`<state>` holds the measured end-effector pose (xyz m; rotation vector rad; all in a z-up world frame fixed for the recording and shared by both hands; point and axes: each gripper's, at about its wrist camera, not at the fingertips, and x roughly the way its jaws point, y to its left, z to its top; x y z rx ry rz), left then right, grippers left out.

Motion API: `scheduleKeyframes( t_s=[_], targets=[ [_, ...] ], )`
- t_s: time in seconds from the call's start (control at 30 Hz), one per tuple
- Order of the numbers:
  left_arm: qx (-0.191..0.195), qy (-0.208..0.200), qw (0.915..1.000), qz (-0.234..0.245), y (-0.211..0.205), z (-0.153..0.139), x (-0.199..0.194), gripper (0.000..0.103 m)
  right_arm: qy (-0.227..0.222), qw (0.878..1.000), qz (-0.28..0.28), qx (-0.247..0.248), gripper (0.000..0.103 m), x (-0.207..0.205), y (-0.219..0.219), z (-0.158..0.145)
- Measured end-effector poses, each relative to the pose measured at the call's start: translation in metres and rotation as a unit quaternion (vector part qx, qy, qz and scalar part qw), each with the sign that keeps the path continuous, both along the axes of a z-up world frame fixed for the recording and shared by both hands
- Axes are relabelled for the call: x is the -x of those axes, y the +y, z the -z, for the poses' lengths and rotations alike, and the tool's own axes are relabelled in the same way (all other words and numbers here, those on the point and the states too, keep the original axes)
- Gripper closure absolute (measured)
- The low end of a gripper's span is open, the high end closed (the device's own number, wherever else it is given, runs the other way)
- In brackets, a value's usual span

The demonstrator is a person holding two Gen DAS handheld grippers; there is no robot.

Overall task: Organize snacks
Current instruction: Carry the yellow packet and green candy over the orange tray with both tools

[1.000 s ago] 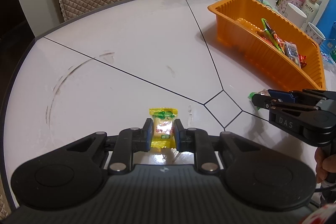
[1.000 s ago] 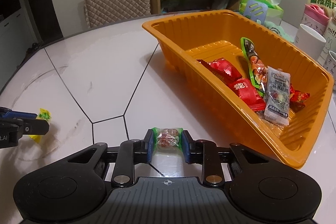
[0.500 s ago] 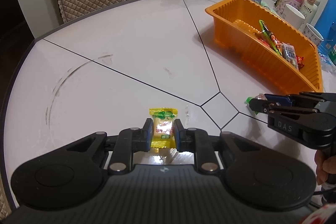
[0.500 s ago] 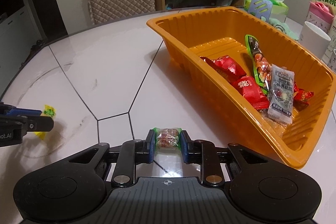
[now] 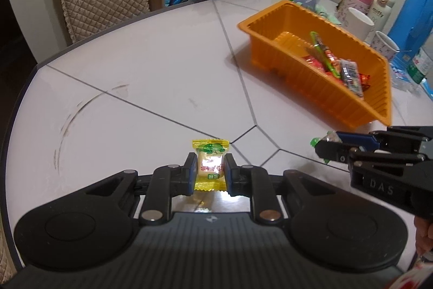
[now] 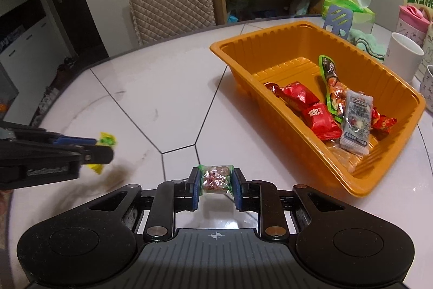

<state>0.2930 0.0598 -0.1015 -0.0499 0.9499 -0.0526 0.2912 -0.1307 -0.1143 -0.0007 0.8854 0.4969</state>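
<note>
I've lifted both candies off the surface (image 5: pixel 162 58): left tongs (image 5: pixel 210 172) clamp the yellow candy (image 5: pixel 210 165), right tongs (image 6: pixel 215 184) the green-wrapped candy (image 6: pixel 215 178). The orange tray (image 6: pixel 351 180), frame right, comes next.

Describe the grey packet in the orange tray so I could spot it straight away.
Find the orange tray on the white table; its snacks are heaped at the end nearer the camera. The grey packet lies there on top, between a square red packet and a small red sweet. It is the only pale, silvery grey wrapper among red and green ones.
</note>
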Motion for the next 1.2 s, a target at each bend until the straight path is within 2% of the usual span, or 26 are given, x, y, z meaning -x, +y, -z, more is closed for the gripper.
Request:
scheduleKeyframes(
  t_s=[0.33, 0.53, 0.87, 1.2],
  targets=[
    [0.013, -0.014, 0.9989, 0.044, -0.038, -0.023, 0.005, 0.084, 0.012, 1.000, 0.026, -0.009, 0.079, 0.026, -0.038, -0.022],
    [0.011, -0.024, 0.9969, 0.075, -0.065, -0.032, -0.001, 0.084, 0.002, 0.998, 0.056, -0.007, 0.079, 0.029, -0.072, -0.034],
    [0.002, -0.042, 0.9934, 0.106, -0.106, -0.045, -0.018, 0.084, -0.023, 0.994, 0.102, -0.007, 0.078, 0.013, -0.132, -0.051],
    [-0.014, -0.058, 0.9916, 0.115, -0.134, -0.049, -0.051, 0.084, -0.038, 0.992, 0.116, -0.025, 0.078, -0.021, -0.178, -0.054]
  ],
)
